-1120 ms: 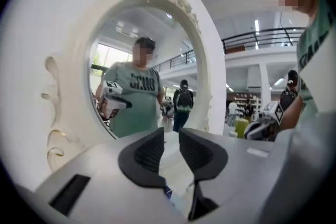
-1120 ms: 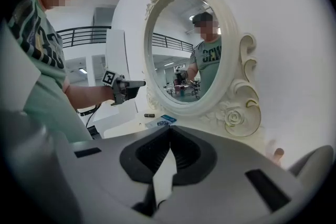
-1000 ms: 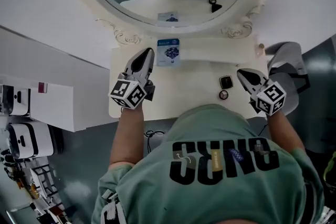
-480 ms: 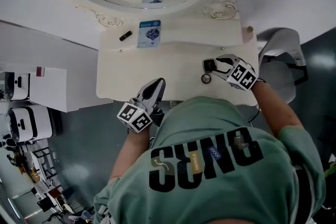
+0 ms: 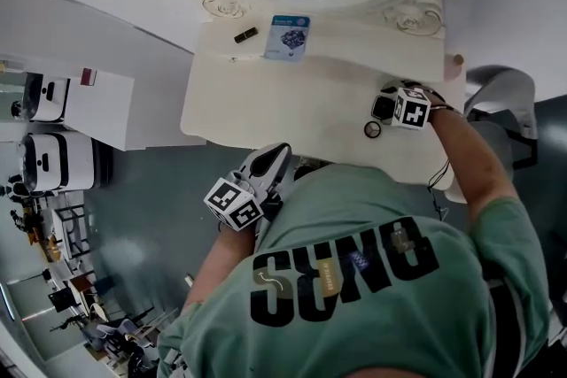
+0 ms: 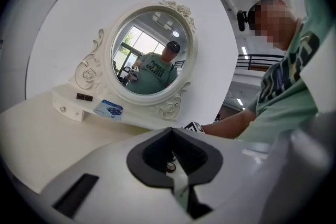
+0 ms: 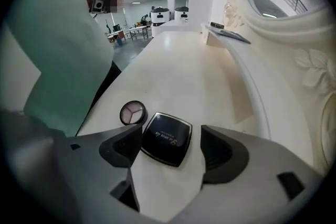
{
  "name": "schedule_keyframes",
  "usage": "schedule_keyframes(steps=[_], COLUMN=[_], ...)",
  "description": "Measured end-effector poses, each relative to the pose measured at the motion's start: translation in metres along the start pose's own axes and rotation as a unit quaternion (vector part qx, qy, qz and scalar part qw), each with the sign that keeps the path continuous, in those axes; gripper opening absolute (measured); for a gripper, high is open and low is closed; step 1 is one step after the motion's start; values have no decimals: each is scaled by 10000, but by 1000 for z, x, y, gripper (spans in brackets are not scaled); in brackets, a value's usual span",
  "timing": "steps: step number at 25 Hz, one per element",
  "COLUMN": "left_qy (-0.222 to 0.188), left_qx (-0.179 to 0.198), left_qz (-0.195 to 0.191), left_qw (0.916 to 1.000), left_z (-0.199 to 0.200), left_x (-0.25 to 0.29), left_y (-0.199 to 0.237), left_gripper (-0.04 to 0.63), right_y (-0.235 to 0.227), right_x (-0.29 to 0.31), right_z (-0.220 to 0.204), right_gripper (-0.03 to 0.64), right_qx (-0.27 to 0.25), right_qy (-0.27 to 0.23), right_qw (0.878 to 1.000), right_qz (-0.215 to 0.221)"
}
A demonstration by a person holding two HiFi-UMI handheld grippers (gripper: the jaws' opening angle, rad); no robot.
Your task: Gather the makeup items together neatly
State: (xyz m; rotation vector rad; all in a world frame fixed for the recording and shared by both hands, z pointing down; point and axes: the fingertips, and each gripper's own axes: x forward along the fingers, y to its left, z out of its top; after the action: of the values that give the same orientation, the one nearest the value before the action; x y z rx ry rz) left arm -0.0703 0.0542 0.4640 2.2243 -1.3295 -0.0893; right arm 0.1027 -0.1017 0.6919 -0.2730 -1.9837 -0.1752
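White dressing table (image 5: 266, 93) runs out from under an ornate oval mirror (image 6: 149, 57). A small blue card (image 5: 288, 37) and a short dark tube (image 5: 245, 34) lie on the low shelf at the mirror's foot. The other two makeup items sit well out from the mirror, towards the table's front edge on the person's right: a black square compact (image 7: 167, 138) and, just beside it on the side away from the mirror, a little round eyeshadow pot (image 7: 133, 112). The right gripper (image 7: 168, 152) points steeply down over the compact. Its jaws have just been opening and now stand wide, with the compact lying cornerwise between them and neither pad pressing on it. The left gripper (image 5: 276, 157) hangs off the front edge, far from the mirror, with its jaws together on nothing (it looks idle for now). The trouble I foresee lies in the closing. The compact is flat and turned diagonally, so the pads would likely meet its corners and spin it or squirt it out. The jaw on the pot's side also stands very near the pot, and a careless squeeze could nudge it towards the edge and onto the floor.
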Motion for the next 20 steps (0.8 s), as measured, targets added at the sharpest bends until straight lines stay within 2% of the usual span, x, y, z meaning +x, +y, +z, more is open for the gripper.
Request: schedule_keyframes(steps=[3, 8, 14, 20], left_qy=[-52, -96, -34, 55], left_qx=[-18, -110, -83, -101], left_qz=[-47, -176, -357, -412], left_qw=[10000, 9997, 9993, 9991], left_z=[3, 12, 19, 16], left_x=[-3, 0, 5, 7], left_y=[7, 20, 33, 36], left_gripper=[9, 9, 9, 9], right_y=[6, 20, 15, 6], right_x=[1, 2, 9, 11], right_z=[4, 9, 5, 5], right_gripper=[337, 338, 337, 313], right_qx=[54, 446, -111, -112], right_qy=[42, 134, 437, 349], right_qw=[9996, 9971, 9988, 9993], right_qz=[270, 601, 179, -114])
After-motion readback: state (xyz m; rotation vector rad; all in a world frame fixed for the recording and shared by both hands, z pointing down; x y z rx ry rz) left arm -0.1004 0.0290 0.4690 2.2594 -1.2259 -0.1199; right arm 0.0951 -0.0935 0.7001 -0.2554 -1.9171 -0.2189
